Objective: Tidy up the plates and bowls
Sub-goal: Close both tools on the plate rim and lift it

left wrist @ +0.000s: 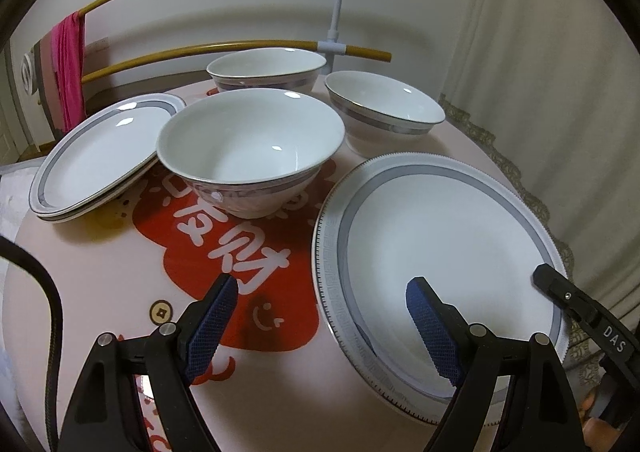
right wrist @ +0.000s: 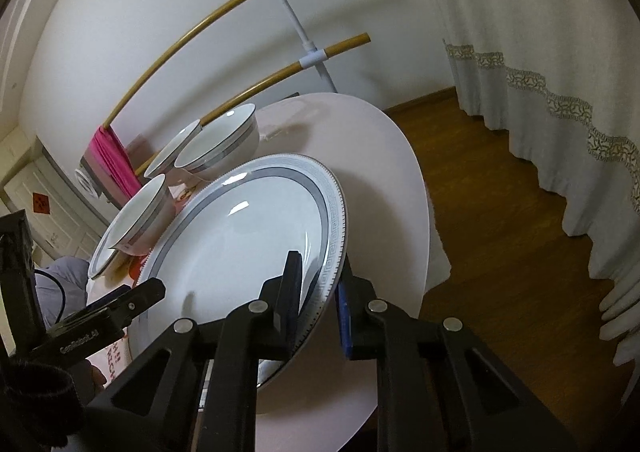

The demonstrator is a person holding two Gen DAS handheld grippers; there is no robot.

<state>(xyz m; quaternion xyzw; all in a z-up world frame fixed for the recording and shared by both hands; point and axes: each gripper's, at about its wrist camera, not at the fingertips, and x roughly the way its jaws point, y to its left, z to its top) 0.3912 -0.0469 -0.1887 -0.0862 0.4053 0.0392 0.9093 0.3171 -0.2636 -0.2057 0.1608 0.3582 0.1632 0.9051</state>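
**Clerk:** Right wrist view, item one: large round plate (right wrist: 248, 236), glazed white ceramic, grey band and a Greek-key border with a finely notched edge. The right gripper (right wrist: 318, 292) has its jaws pinched on the near-right rim, one pad above the glaze and one beneath, so the plate lies ahead and to the left of that gripper.

**Checker:** And the other gripper?

**Clerk:** Left wrist view: left gripper (left wrist: 322, 306) stands wide open and holds nothing. One blue textured pad hovers over the plate's well (left wrist: 448, 252), the other over the bench (left wrist: 100, 276); the plate's left rim runs between them. The right gripper is the nearer, being already on the plate.

**Checker:** Item two?

**Clerk:** Stack of matching plates (left wrist: 100, 156), ahead and far left of the left gripper, shallow, same grey band. That looks the likely destination, well apart from the large plate, with a bowl (left wrist: 250, 150) standing between.

**Checker:** Bowls?

**Clerk:** Three, deep and flared, glossy white inside, patterned grey band outside. Nearest one straight ahead of the left gripper; a second (left wrist: 266, 68) behind it; a third (left wrist: 384, 112) ahead to the right. All upright, none nested.

**Checker:** Handling note?

**Clerk:** Smooth glaze, thin rim held at one edge only: probably inclined to tip or slip.
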